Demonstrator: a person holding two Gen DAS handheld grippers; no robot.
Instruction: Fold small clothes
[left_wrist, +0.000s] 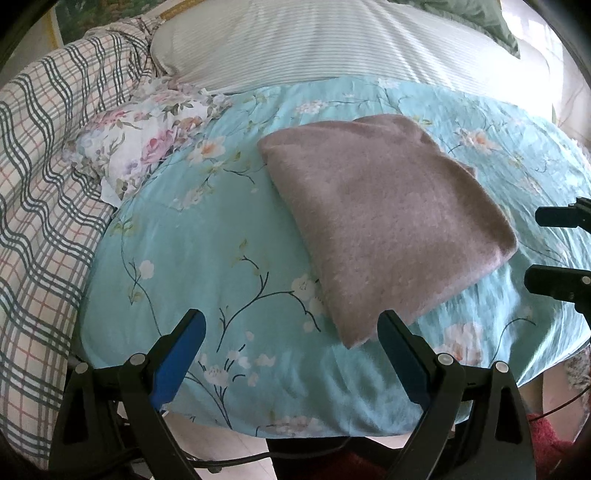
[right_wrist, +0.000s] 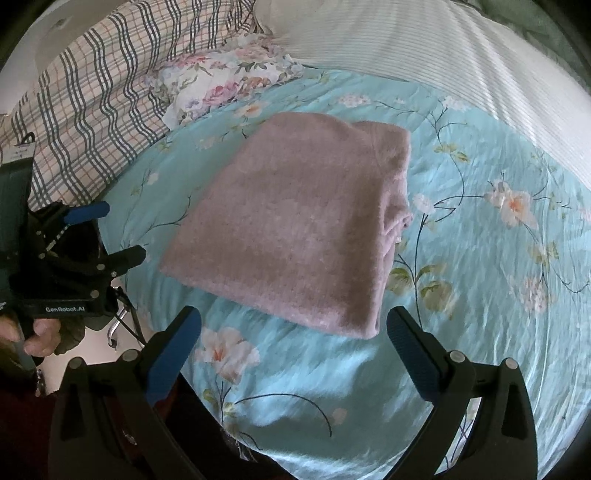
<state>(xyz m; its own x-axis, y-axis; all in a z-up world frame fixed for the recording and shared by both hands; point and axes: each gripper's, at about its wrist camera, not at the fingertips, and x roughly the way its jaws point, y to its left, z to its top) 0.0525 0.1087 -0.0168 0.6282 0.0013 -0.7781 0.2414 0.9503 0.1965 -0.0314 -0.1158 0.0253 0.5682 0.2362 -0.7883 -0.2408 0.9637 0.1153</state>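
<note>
- The only readable writing is "GenRobot.AI", printed in white on the black body of the left gripper (right_wrist: 107, 232) as seen from the right wrist camera; a pale tag above it on that gripper is too blurred to read.
- The folded mauve knit garment (left_wrist: 373, 218) lies flat on the turquoise floral bedspread (left_wrist: 192, 251), roughly at the middle of it, with nothing resting on it.
- In the right wrist view the garment (right_wrist: 299, 225) shows bunched layers along its right edge; what kind of garment it is cannot be told from the folded shape.
- The left gripper (left_wrist: 291, 332) hovers at the garment's near corner, its 2 blue-padded fingers spread wide and holding nothing; whether the right-hand finger touches the corner is unclear.
- The right gripper (right_wrist: 293, 328) sits just short of the garment's near edge, fingers likewise spread wide and empty.
- From the left wrist camera only 2 black fingertips of the right gripper (left_wrist: 546, 247) show, cut off by the frame edge, beside the garment's right side.
- The person's left hand (right_wrist: 37, 338) is partly hidden behind the gripper body.
- A white floral cloth (left_wrist: 136, 147) lies crumpled past the garment's far left corner, a plaid quilt (left_wrist: 40, 192) beyond it, and a striped pillow (left_wrist: 314, 40) behind the bedspread.
</note>
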